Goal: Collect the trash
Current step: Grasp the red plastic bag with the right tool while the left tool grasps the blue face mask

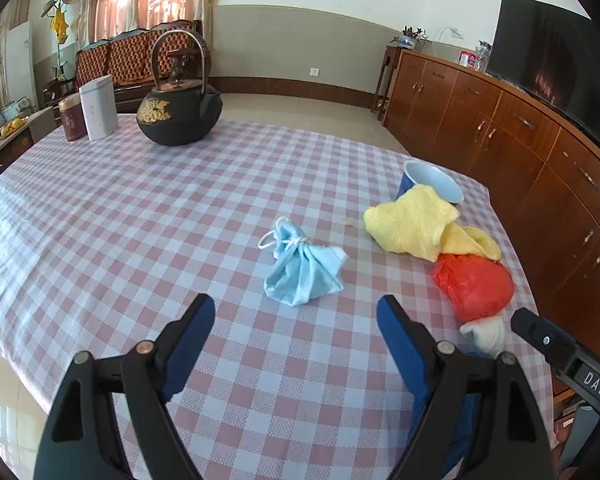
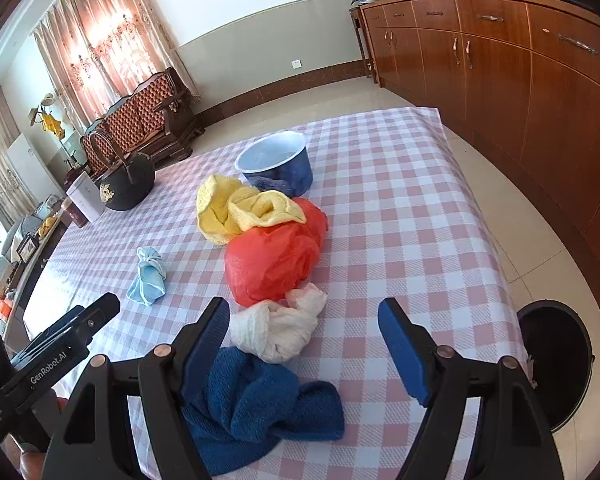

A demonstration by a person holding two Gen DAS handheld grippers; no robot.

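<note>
- The left gripper (image 1: 296, 312) is held wide apart with nothing between its jaws, low in the frame.
- The tied blue face mask (image 1: 302, 270) is seen just above it, at centre.
- The right gripper (image 2: 304, 316) is likewise spread wide and empty, over a crumpled white tissue (image 2: 278, 330).
- A red plastic bag (image 2: 274, 258) lies mid-frame; a black bin (image 2: 556, 364) is seen at lower right.

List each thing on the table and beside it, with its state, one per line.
left tongs: open, empty
right tongs: open, empty
face mask: rolled up, tied with its own straps
red plastic bag: crumpled
white cloth: wadded
yellow cloth: bunched
blue towel: heaped
blue bowl: upright
kettle: lid on, handle up
trash bin: open, on floor
</note>
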